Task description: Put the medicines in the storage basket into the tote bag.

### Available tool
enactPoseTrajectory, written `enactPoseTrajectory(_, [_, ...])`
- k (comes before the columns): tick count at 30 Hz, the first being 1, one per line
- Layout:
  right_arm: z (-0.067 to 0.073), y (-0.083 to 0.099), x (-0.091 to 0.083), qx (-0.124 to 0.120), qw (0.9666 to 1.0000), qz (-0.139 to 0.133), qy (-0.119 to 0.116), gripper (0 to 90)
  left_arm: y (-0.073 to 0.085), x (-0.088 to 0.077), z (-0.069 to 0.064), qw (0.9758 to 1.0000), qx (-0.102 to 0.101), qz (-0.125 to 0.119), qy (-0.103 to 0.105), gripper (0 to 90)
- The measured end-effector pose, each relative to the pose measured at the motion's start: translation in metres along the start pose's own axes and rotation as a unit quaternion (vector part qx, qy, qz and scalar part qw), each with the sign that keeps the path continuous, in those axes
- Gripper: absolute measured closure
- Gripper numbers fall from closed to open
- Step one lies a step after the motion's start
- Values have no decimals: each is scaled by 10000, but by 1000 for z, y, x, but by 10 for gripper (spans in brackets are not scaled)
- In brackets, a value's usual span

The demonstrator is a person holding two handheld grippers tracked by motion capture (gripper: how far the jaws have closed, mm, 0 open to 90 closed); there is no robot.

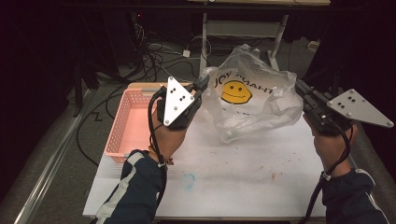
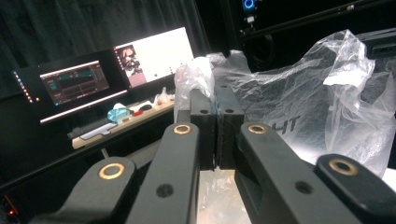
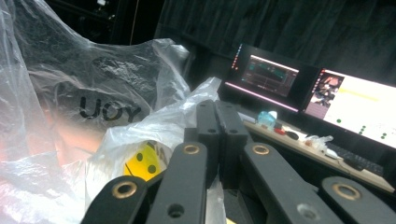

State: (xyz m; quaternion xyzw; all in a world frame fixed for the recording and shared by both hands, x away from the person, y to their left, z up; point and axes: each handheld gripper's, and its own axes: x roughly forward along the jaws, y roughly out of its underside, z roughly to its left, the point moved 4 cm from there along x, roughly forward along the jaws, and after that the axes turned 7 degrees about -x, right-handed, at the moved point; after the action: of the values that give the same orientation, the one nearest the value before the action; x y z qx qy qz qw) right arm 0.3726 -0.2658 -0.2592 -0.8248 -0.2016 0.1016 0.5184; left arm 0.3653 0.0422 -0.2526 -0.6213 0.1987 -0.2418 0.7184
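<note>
High view: both claws (image 1: 203, 85) (image 1: 299, 87) clamp bag (image 1: 252, 95) edges — basket (image 1: 122, 122) hugs table's left edge.

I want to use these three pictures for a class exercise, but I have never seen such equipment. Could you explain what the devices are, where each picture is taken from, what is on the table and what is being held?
No robot here: a person holds a two-jawed tool in each hand. The high view looks down on the white table. There the left hand-held gripper and the right hand-held gripper each pinch one side of a clear plastic bag with a yellow smiley face, lifting it between them. A pink basket sits at the table's left edge. The other two pictures come from cameras riding on each tool, looking along its black jaws, which are shut on the bag's plastic. Monitors glow on a desk behind.
</note>
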Motion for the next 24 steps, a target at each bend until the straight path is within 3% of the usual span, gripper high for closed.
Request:
enactPoseTrajectory(2, [0, -1, 0, 37, 10000, 8, 15, 900, -1, 0, 0, 10000, -54, -23, 32, 863])
enactPoseTrajectory(16, [-2, -20, -12, 58, 9996, -255, 76, 900, -27, -12, -6, 9996, 103, -274, -12, 863])
enactPoseTrajectory(24, [-5, -33, -16, -5, 9988, -436, 236, 900, -36, -14, -5, 9991, 105, -397, -116, 863])
